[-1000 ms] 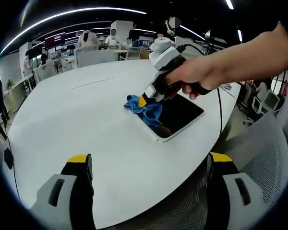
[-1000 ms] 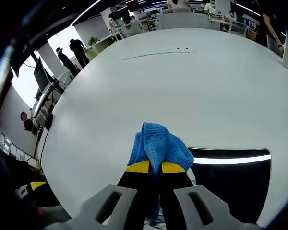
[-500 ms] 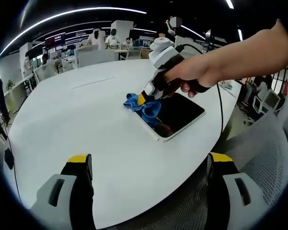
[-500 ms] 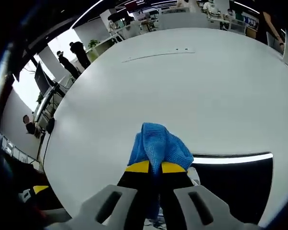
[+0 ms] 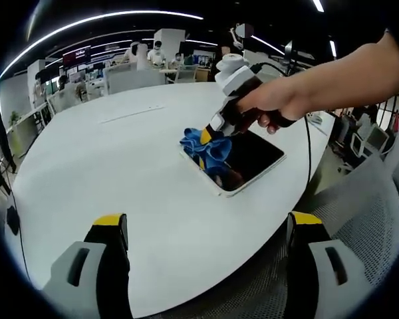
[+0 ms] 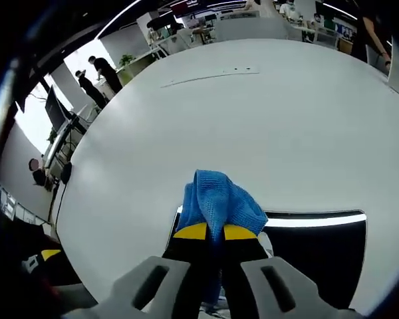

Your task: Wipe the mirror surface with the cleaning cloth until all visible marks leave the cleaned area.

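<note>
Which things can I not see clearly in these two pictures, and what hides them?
- Marks on the mirror: too small in the left gripper view; its glass only reflects dark ceiling.
- Mirror part under the blue cloth: hidden by cloth and right gripper in the right gripper view.
- Mirror's near edge: cut off by that view's rim.

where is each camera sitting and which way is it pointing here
Left gripper view: rides the left gripper, held back off the near edge of the white table, looking across at the mirror; its open jaws and the person's hand show.
Right gripper view: rides the right gripper, looking down along shut jaws at the blue cleaning cloth over the mirror's end.
Shared: table, mirror, cloth, right gripper.
</note>
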The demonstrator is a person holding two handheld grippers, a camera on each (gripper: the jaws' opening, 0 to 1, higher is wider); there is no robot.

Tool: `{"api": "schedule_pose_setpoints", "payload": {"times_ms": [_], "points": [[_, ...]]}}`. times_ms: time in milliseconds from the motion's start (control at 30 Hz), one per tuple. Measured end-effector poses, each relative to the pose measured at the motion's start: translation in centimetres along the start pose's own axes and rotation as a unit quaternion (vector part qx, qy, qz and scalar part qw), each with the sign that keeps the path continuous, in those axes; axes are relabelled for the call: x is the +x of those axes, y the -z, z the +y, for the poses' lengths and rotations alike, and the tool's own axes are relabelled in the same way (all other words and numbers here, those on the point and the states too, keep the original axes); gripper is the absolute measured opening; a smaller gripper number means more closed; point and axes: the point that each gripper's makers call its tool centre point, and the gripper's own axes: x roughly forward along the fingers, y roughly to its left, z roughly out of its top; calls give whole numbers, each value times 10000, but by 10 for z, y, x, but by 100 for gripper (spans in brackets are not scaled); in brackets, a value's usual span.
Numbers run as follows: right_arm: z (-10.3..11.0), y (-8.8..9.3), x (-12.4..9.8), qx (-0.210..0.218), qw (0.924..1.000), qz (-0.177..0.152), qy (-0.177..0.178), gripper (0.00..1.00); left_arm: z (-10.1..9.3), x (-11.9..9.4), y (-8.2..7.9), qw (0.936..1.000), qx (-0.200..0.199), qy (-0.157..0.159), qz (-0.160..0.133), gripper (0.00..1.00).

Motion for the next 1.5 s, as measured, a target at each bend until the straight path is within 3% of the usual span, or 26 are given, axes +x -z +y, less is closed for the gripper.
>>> {"api": "schedule_pose_setpoints", "payload": {"times_ms": [300,767,1500], "points": [[-21,2,-7,123,9998,38,125,1,0,0,0,10000,-8,10,-7,99],[-19,2,-6,123,9996,-74,239,1,1,0,0,10000,13,-29,-10,99],[-7,38,-24,216,9996,-46,160,1,1,0,0,10000,50,-46,6,99]]}}
